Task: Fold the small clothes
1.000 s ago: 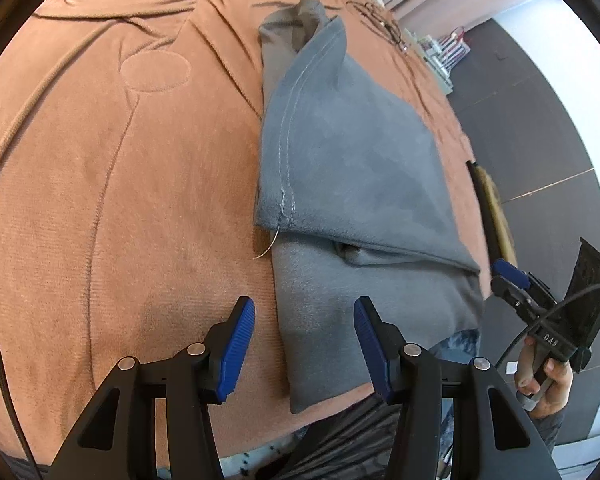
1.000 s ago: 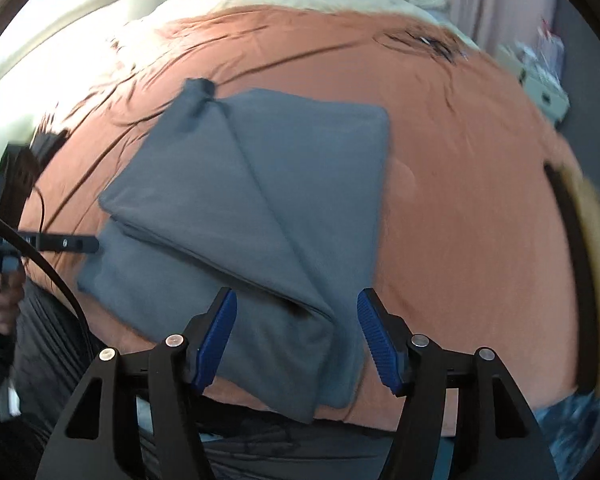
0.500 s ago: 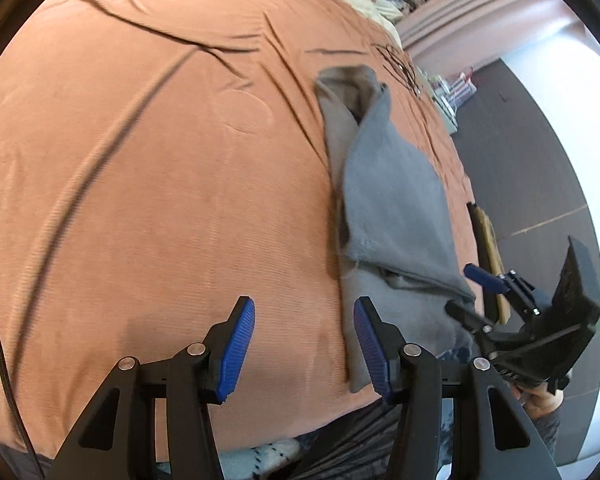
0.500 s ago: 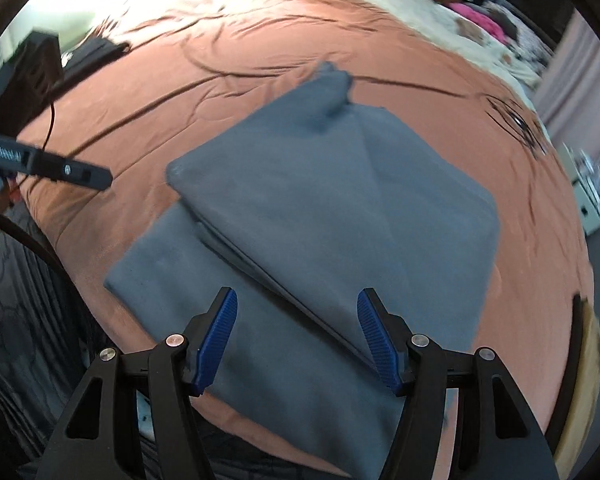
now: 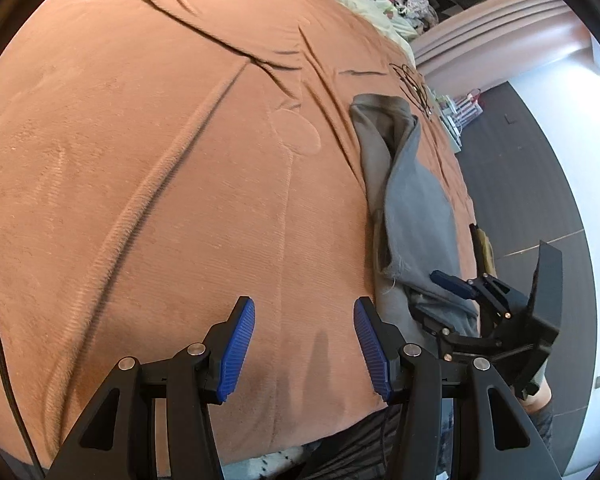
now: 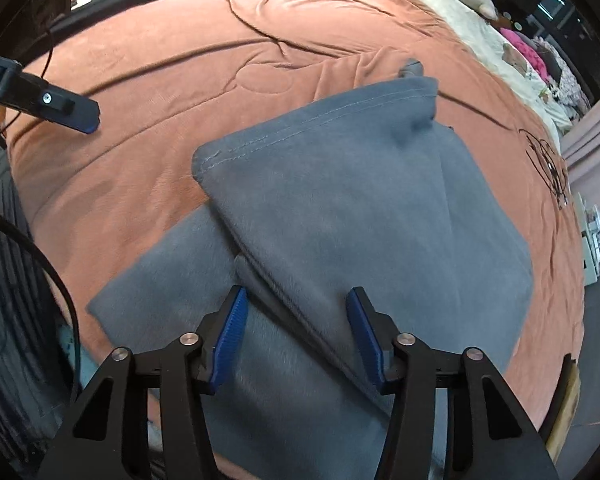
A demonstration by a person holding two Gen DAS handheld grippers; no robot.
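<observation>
A grey fleece garment (image 6: 360,216) lies folded on the orange blanket (image 6: 172,92), its upper layer slanting over a lower one. My right gripper (image 6: 296,336) hovers low over the near part, and its jaws are closing. The slanted fold edge runs between the pads (image 6: 230,334), which do not press it. The left wrist view shows the same garment (image 5: 414,208) at the right, with my right gripper (image 5: 438,300) at its near end. My left gripper (image 5: 304,348) is open over bare blanket (image 5: 160,200), left of the garment, holding nothing. Its fingertip (image 6: 74,110) shows at the upper left of the right wrist view.
The bed's near edge runs just under both grippers, with a person's dark patterned trousers (image 5: 352,452) below it. Dark floor (image 5: 540,184) lies to the right. A pale quilt with piled clothes (image 6: 512,52) sits at the far end. A black cable (image 6: 40,256) hangs at the left.
My left gripper has slid left off the garment onto bare blanket. My right gripper has rolled and dropped closer to the garment, and its jaws stand narrower than before.
</observation>
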